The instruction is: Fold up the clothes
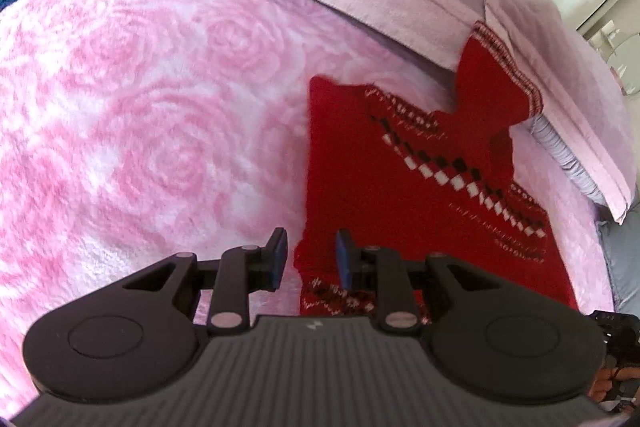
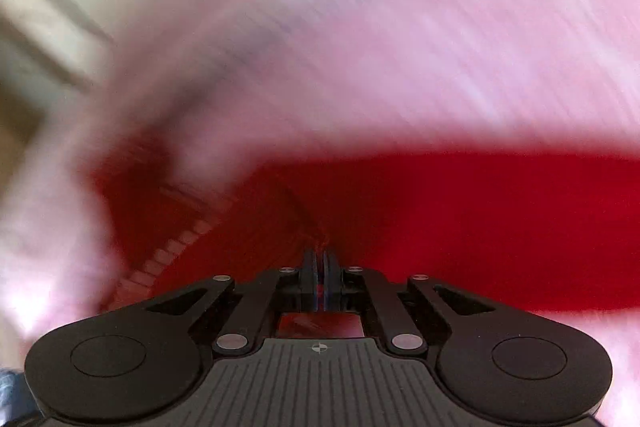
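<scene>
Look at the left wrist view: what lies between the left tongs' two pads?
The left edge of the red sweater and a strip of pink blanket beside it.

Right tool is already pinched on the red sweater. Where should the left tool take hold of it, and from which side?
Take the red sweater at its near-left bottom corner, just ahead of the open left tool. Come in from the blanket side: that edge lies flat and free, so one finger can slide underneath.
</scene>
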{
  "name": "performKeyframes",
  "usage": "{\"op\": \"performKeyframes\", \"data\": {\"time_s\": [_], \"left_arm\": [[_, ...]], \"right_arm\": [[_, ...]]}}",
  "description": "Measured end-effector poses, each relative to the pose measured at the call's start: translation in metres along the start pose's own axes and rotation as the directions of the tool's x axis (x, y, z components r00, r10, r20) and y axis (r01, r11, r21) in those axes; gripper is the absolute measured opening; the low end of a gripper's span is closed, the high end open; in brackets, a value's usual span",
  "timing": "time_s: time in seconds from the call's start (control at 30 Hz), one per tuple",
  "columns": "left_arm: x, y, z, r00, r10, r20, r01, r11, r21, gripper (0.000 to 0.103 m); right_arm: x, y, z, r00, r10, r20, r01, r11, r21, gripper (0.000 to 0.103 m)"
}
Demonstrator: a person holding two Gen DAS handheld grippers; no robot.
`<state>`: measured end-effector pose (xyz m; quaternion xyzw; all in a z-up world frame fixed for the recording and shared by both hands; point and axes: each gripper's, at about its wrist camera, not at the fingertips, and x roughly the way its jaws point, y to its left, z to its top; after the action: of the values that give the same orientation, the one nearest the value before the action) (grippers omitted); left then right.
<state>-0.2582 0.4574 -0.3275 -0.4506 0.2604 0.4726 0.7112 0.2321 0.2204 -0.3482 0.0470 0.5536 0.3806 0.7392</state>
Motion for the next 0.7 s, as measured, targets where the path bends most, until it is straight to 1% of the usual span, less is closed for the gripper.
{"op": "performKeyframes", "data": {"time_s": [0.07, 0.1, 0.13, 0.17, 0.23, 0.3, 0.37, 0.4, 0.5, 0.57, 0.63, 0.7], "left_arm": [[0.001, 0.002, 0.002, 1.0, 0.0, -0.001, 0.0, 1.0, 0.002, 0.021], [0.002, 0.003, 0.003, 1.0, -0.001, -0.001, 0.001, 1.0, 0.003, 0.022], [0.002, 0.002, 0.007, 1.0, 0.001, 0.005, -0.001, 1.0, 0.006, 0.022], [0.003, 0.002, 0.011, 1.0, 0.003, 0.015, -0.003, 1.0, 0.01, 0.025], [0.003, 0.0, 0.022, 0.999, 0.007, 0.037, -0.008, 1.0, 0.016, 0.029], [0.005, -0.001, 0.033, 0.998, 0.009, 0.061, -0.011, 1.0, 0.028, 0.03], [0.01, -0.003, 0.042, 0.997, 0.013, 0.071, -0.016, 0.999, 0.046, 0.03], [0.012, -0.004, 0.046, 0.997, 0.016, 0.075, -0.02, 0.998, 0.055, 0.03], [0.022, -0.006, 0.055, 0.998, 0.009, 0.058, -0.013, 0.998, 0.057, 0.03], [0.028, -0.006, 0.058, 0.999, -0.002, 0.042, 0.0, 0.999, 0.054, 0.03], [0.036, -0.006, 0.062, 1.0, -0.016, 0.025, 0.014, 0.999, 0.044, 0.031], [0.046, -0.004, 0.065, 1.0, -0.029, 0.009, 0.028, 0.999, 0.024, 0.033]], "right_arm": [[0.003, -0.008, -0.004, 0.999, 0.04, 0.012, -0.04, 0.998, 0.051, 0.003], [0.0, -0.007, -0.003, 0.999, 0.051, 0.015, -0.052, 0.996, 0.069, 0.008], [-0.003, -0.007, -0.002, 0.998, 0.067, 0.023, -0.069, 0.994, 0.088, 0.018], [-0.006, -0.008, -0.001, 0.996, 0.081, 0.034, -0.084, 0.991, 0.107, 0.031], [-0.011, -0.008, 0.002, 0.993, 0.102, 0.058, -0.109, 0.986, 0.125, 0.04], [-0.015, 0.002, 0.011, 0.994, 0.058, 0.093, -0.066, 0.995, 0.08, 0.041], [-0.021, 0.012, 0.018, 0.99, 0.013, 0.144, -0.014, 1.0, 0.012, 0.041], [-0.022, 0.014, 0.022, 0.989, 0.012, 0.146, -0.011, 1.0, -0.009, 0.041], [-0.014, 0.013, 0.037, 0.995, 0.041, 0.096, -0.038, 0.999, -0.034, 0.041], [-0.003, 0.008, 0.048, 0.996, 0.077, 0.04, -0.077, 0.997, -0.004, 0.041], [0.011, 0.006, 0.059, 0.996, 0.089, -0.032, -0.088, 0.996, 0.031, 0.041], [0.028, 0.003, 0.069, 0.99, 0.105, -0.092, -0.096, 0.991, 0.092, 0.041]]}}
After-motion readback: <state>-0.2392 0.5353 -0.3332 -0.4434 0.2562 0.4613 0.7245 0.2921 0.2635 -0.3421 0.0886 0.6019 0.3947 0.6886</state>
